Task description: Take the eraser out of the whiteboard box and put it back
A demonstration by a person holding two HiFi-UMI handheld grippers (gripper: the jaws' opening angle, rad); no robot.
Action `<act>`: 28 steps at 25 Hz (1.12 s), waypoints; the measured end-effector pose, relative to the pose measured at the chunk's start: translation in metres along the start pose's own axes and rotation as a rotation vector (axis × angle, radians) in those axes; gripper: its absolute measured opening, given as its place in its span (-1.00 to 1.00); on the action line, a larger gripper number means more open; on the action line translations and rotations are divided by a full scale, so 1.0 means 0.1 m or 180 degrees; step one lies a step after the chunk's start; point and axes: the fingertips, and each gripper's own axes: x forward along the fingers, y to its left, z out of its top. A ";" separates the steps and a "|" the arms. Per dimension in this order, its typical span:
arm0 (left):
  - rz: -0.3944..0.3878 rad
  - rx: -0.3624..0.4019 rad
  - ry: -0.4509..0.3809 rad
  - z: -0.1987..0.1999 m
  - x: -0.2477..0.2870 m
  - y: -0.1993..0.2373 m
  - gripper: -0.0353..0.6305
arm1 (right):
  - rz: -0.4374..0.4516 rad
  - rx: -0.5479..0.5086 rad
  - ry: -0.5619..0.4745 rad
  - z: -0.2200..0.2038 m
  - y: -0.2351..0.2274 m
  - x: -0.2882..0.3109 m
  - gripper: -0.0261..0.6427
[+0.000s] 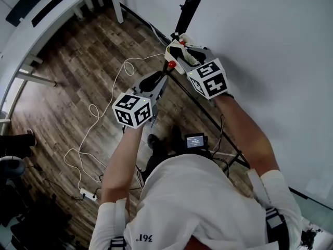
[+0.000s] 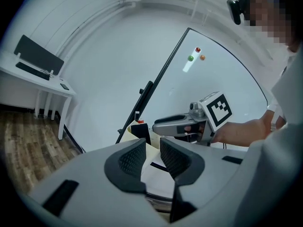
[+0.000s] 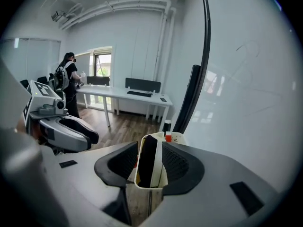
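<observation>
Person's white shirt (image 1: pixel 208 202) fills 6 o'clock in the head view. Beyond it, toward 11 o'clock, the left gripper (image 1: pixel 164 78) holds its 2 jaws wide on nothing. Farther, at 12 o'clock against the whiteboard (image 1: pixel 270 46), the right gripper (image 1: pixel 176 45) stands parted around the whiteboard box (image 3: pixel 179 137), unclamped. The eraser (image 3: pixel 146 160) stands inside the box.

head view looks steeply down on the whiteboard box (image 1: pixel 176 50), which both gripper views face closely (along their jaws).
</observation>
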 end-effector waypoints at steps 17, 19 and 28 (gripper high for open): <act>0.0018 -0.0150 0.0129 -0.17 0.15 0.13 -0.64 | -0.0001 0.0095 0.0350 -0.05 -0.08 0.34 -0.26; 0.0014 -0.0148 0.0134 -0.17 0.16 0.14 -0.64 | -0.0001 0.0114 0.0369 -0.06 -0.08 0.36 -0.26; 0.0026 -0.0205 0.0115 -0.14 0.18 0.20 -0.65 | -0.0121 -0.0114 0.0527 -0.12 -0.10 0.45 -0.27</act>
